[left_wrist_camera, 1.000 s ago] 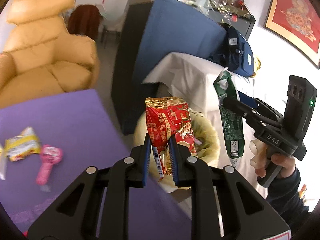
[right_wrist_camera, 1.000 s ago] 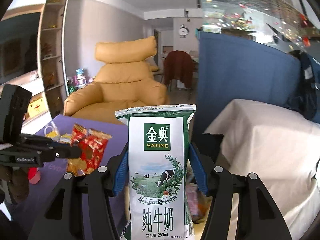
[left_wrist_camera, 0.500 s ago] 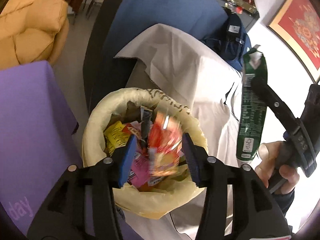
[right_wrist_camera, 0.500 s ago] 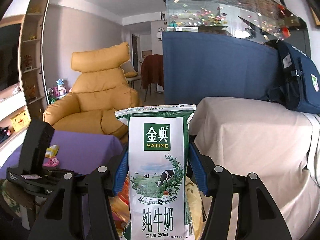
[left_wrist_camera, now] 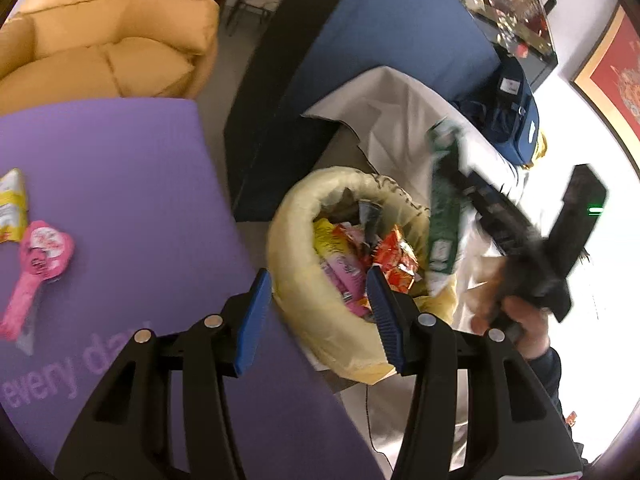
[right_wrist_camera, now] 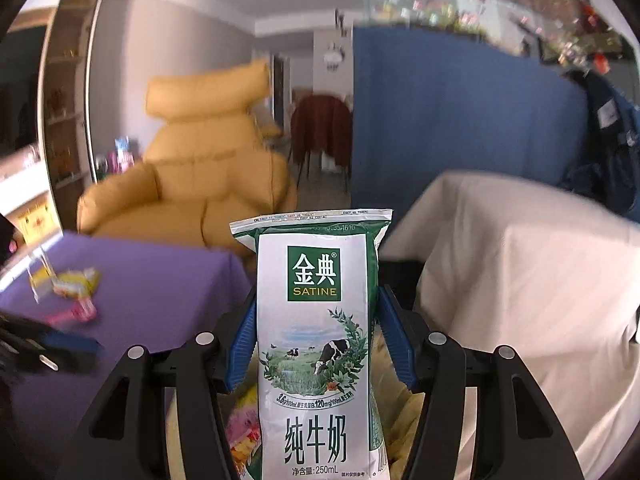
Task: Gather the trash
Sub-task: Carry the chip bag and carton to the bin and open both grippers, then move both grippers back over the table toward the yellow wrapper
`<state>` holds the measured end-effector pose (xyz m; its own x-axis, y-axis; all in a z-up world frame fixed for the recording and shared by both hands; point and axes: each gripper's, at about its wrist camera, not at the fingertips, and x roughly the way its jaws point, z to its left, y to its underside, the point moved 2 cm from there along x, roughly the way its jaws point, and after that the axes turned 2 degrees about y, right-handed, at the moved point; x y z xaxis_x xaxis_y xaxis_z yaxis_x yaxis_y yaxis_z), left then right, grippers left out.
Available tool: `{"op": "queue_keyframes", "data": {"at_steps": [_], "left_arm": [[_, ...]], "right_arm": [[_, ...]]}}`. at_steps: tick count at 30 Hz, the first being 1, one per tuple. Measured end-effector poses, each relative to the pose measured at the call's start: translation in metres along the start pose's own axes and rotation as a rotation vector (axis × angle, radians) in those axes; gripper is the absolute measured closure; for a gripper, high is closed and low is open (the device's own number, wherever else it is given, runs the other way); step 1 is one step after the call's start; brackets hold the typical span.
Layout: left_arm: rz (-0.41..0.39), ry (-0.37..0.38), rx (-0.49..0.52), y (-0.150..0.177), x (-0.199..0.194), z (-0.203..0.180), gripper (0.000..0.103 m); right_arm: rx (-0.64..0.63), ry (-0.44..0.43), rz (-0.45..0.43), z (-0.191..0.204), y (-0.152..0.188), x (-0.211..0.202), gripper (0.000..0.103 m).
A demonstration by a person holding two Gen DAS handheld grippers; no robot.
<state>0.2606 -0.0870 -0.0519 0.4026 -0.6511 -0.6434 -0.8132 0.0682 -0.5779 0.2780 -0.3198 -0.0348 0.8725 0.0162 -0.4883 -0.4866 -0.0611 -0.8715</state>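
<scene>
- Trash fills the yellow-lined bin [left_wrist_camera: 304,236], which stands on the floor just beside the purple surface [left_wrist_camera: 120,184]; a red wrapper [left_wrist_camera: 394,260] lies on top of the heap.
- The left gripper [left_wrist_camera: 316,312] hangs over the bin's near rim; its fingers have just been opening and stand apart with nothing between them.
- The right gripper [right_wrist_camera: 316,336] clamps an upright milk pouch [right_wrist_camera: 316,320] above the bin.
- A pink packet [left_wrist_camera: 38,264] and a yellow wrapper [left_wrist_camera: 12,204] lie on the surface.
- Around: a yellow armchair [right_wrist_camera: 200,168], a blue partition [right_wrist_camera: 452,120], and a white cloth-draped piece [right_wrist_camera: 520,264].
</scene>
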Motion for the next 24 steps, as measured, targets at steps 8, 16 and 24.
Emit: {"op": "queue_keyframes", "data": {"at_steps": [8,16,24], "left_arm": [[-0.035,-0.024,-0.003,-0.001,-0.024,0.013,0.055],[-0.058,-0.030,-0.018,-0.001,-0.038,0.022,0.052],[-0.101,-0.114,0.014,-0.005,-0.076,0.045,0.052]], "right_arm": [[0.045,-0.025,0.227,0.000,0.035,0.038,0.049],[0.050,-0.020,0.240,0.003,0.032,0.023,0.048],[0.031,-0.090,0.202,0.023,0.014,0.003,0.043]]}}
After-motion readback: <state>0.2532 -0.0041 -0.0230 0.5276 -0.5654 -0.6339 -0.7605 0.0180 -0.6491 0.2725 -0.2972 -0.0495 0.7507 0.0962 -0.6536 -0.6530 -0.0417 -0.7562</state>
